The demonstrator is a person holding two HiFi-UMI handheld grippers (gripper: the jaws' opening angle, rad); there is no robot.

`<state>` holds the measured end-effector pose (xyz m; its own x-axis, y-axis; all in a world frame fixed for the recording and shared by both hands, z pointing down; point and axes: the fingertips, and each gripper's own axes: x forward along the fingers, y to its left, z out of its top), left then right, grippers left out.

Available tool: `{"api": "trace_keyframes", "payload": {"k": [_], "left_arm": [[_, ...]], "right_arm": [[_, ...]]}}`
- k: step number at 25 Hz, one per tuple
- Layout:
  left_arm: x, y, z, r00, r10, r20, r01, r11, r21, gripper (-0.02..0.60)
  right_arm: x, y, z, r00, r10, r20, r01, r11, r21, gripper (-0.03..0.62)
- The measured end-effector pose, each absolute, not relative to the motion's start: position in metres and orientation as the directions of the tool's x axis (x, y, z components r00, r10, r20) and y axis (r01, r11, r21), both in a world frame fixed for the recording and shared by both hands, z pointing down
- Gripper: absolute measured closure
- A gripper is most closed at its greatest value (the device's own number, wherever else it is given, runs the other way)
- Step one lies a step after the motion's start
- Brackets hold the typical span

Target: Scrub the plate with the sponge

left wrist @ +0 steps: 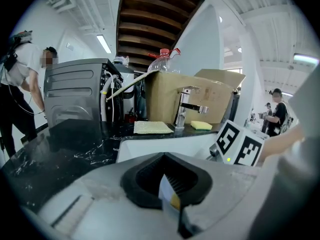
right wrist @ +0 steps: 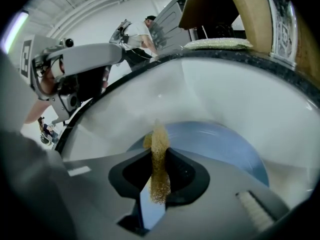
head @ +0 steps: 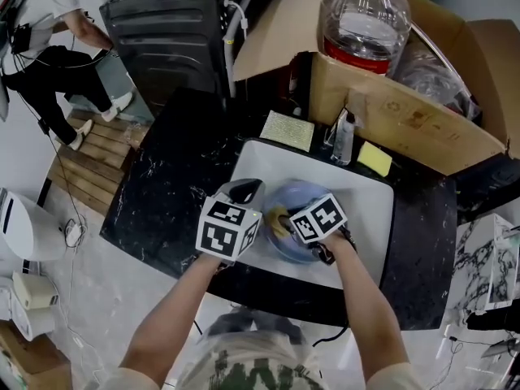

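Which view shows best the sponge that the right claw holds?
The right gripper view: the sponge, pinched in the right claw, shows edge-on over the plate. The head view shows only a yellow bit of it. The left gripper view shows at most a speck.

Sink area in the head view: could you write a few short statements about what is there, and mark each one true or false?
1. The right hand-held gripper is shut on a tan sponge. True.
2. The blue plate lies on the black countertop. False: it lies inside the white sink.
3. A yellow sponge lies on the countertop near the faucet. True.
4. The big clear bottle stands in the sink. False: it stands in the cardboard box behind the sink.
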<state>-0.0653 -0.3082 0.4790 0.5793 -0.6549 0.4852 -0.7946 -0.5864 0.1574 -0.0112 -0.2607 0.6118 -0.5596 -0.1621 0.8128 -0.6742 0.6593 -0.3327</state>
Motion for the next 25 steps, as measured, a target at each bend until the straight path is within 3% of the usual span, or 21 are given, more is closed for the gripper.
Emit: {"api": "trace_keyframes", "payload": {"k": [10,17,25], "left_arm": [[-0.065,-0.310,0.482,0.571,-0.653,0.497,-0.799,-0.581,0.154,0.584],[-0.055,-0.310,0.480,0.583,-0.643,0.497,-0.788,-0.597,0.151,0.584],[-0.051,-0.312,0.479,0.585,-0.637,0.502,-0.783,-0.605,0.144,0.584]], "right_arm": [[0.001,-0.285,0.607,-0.552,-0.278,0.786,-0.734,0.610,-0.300,0.525],[0.012,-0.282,0.608,-0.548,-0.261,0.795,-0.731,0.611,-0.304,0.525],[0.024,-0.294,0.619,-0.484,-0.326,0.812,-0.778,0.585,-0.229,0.525]]}}
